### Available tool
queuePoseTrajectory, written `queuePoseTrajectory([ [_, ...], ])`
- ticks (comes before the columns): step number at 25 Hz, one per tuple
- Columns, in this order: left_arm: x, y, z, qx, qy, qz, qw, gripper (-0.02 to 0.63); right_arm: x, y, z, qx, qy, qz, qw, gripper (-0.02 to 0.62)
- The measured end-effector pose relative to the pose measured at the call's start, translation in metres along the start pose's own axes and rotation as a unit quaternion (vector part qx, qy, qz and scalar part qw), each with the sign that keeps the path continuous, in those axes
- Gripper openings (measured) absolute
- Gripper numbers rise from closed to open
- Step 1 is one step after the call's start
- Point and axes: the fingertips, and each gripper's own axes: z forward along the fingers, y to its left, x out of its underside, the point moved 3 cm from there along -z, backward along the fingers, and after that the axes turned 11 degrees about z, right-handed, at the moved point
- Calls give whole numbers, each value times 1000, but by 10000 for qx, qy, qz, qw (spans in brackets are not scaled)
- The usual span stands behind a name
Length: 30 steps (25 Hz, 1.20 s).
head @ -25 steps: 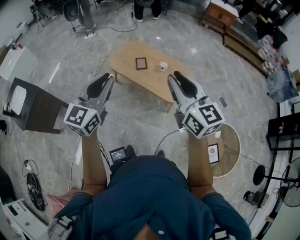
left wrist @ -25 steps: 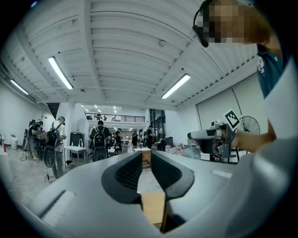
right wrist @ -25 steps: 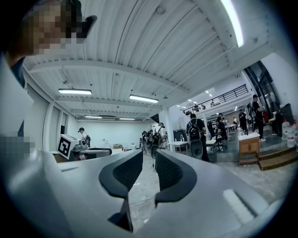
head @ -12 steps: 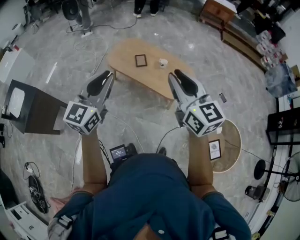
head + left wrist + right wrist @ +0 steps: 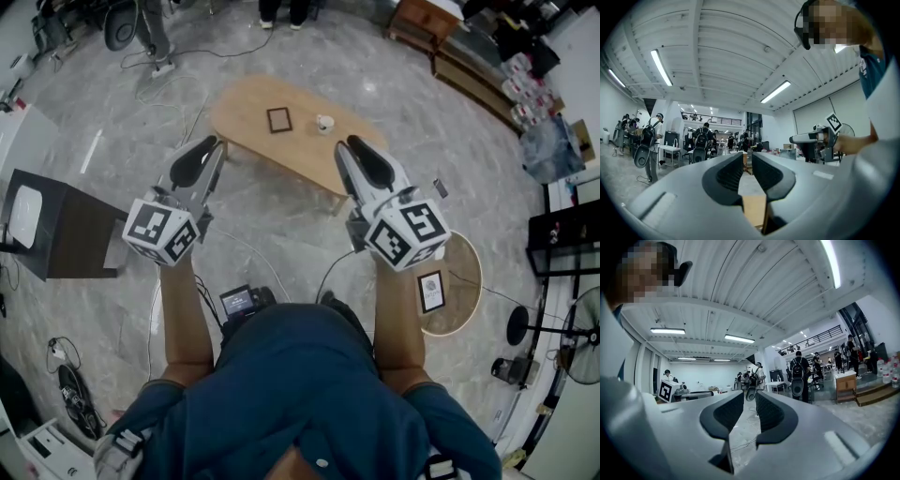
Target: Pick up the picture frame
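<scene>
The picture frame [image 5: 278,119], small, dark-edged and square, lies flat on a pale oval wooden coffee table [image 5: 246,105] at the top of the head view. A white cup [image 5: 324,123] stands just to its right. My left gripper [image 5: 208,148] and right gripper [image 5: 347,148] are held level side by side, short of the table's near edge and well above the floor. Both are shut with nothing between the jaws. In the left gripper view [image 5: 746,161] a strip of the table's wood [image 5: 752,209] shows between the jaws. The right gripper view [image 5: 750,401] shows no frame.
A round low table [image 5: 466,281] at the right carries a second small framed picture [image 5: 431,290]. A black side table [image 5: 66,230] stands at the left. Cables [image 5: 253,258] trail over the marble floor. People stand beyond the coffee table, and shelving lines the right wall.
Both grippers, still shut and empty, have edged forward toward the coffee table, and the head view has swung slightly with them.
</scene>
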Motion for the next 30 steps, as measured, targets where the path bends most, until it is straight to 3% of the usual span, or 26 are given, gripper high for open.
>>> queuePoseTrajectory([
  [13,-2,-11,32,-1,96,-40,9999,57,-8,-32,4,-118,63,150,9998,69],
  [30,-4,-31,100,-969,643,118,9931,57,-36,-131,48,-1199,330,480,9911,69],
])
